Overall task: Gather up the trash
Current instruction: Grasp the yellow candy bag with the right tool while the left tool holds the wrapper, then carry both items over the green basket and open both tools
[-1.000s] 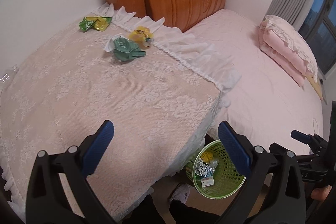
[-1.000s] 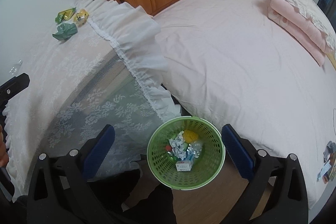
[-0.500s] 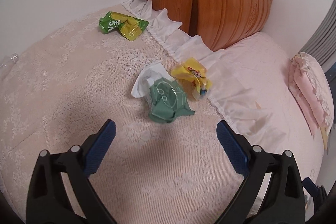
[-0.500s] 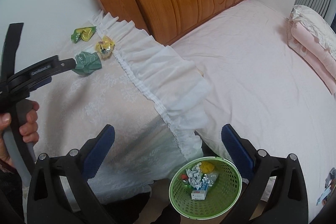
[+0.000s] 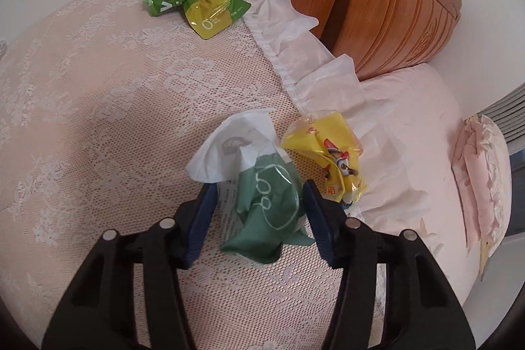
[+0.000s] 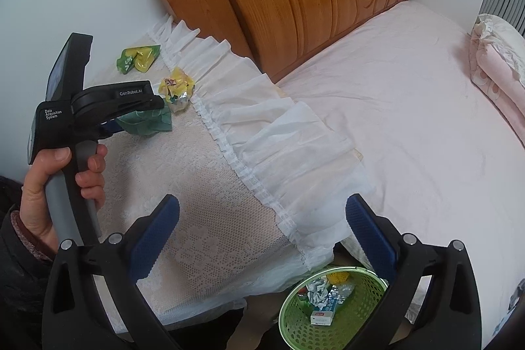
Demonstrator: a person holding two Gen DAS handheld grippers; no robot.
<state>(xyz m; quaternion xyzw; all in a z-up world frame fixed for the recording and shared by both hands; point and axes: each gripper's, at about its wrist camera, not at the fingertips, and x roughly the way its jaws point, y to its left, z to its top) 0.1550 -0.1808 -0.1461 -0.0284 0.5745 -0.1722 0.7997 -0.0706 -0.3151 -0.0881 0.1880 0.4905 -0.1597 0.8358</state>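
left gripper (image 5: 257, 202): we are closing on green wrapper (image 5: 269, 218) | right gripper (image 6: 262, 235): spread, empty | risk: pinching lace cloth (image 5: 98, 120)

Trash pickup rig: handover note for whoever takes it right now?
Left gripper: jaws closing around the dark green wrapper on the lace-covered table; grip not firm yet.
Right gripper: open, empty, above the table edge.
Left on the table: yellow wrapper beside the green one, and green-yellow packet near the headboard.
Done: some trash already lies in the green basket on the floor.
To do: finish the grasp, drop it in the basket, then fetch the other two.
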